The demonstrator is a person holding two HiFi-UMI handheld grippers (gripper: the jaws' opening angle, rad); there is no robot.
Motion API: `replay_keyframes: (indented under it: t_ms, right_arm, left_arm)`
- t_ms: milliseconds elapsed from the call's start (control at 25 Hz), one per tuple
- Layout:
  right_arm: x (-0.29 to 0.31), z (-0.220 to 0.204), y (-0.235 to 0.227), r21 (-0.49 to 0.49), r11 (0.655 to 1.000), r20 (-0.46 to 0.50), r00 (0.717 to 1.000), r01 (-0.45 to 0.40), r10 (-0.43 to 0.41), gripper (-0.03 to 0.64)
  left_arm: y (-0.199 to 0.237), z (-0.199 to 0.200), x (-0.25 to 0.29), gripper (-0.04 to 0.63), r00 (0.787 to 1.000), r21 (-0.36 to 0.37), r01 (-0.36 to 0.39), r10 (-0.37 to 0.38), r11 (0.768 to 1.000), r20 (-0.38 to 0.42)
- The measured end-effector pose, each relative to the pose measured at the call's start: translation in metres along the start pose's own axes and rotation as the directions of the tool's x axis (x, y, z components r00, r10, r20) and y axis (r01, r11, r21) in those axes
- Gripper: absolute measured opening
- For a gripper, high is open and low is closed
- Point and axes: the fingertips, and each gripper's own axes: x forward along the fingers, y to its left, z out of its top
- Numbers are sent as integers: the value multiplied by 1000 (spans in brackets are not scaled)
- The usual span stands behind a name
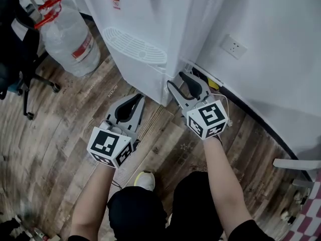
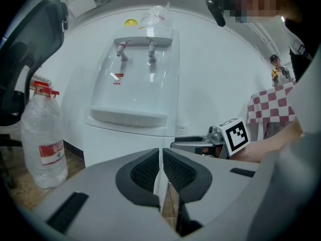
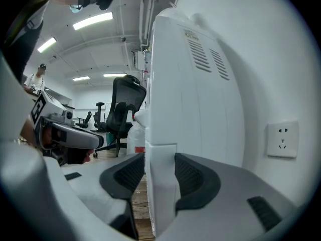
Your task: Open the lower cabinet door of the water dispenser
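Wood-plank floor (image 1: 60, 149) fills the head view, and a white wall (image 1: 281, 29) runs across from 1 to 4 o'clock. Standing against that wall at 12 o'clock is the white water dispenser (image 1: 150, 14). Its ribbed drip tray (image 1: 133, 46) juts forward, and the lower cabinet door (image 1: 140, 77) lies directly beneath the tray, looking flush with the cabinet. A large clear water bottle (image 1: 67, 36) with a red cap and red label stands on the floor at 10 o'clock, just beside the dispenser. A black office chair (image 1: 20, 49) stands at 9 o'clock. A wall socket (image 1: 233, 46) sits at 2 o'clock.

The left gripper (image 1: 139, 98) is held near the middle of the view, aimed at the cabinet's front. In its own view its fingers (image 2: 145, 172) are pressed together with nothing between them, just short of the door (image 2: 120, 142).

The right gripper (image 1: 175, 79) is at the cabinet's corner, toward 1 o'clock. In its own view its fingers (image 3: 193, 177) are spread wide. The door's white vertical edge (image 3: 160, 185) stands between them.
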Motion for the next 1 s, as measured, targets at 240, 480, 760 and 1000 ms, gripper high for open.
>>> replay_keyframes:
  t_ms: [240, 480, 760, 1000]
  right_arm:
    - [2, -2, 1, 22, 1000, -3, 1000, 12, -12, 196]
    - [3, -2, 4, 69, 998, 11, 1000, 11, -12, 202]
    - [-2, -4, 20, 54, 998, 5, 1000, -27, 27, 183]
    - [-5, -9, 51, 25, 995, -7, 996, -92, 92, 183]
  left_arm:
    - [5, -4, -4, 17, 1000, -5, -8, 7, 1000, -5]
    - [5, -5, -3, 17, 1000, -4, -10, 10, 1000, -5]
    - [1, 0, 0, 17, 1000, 3, -6, 6, 1000, -2]
    - [-1, 3, -2, 108, 1000, 16, -21, 21, 1000, 2]
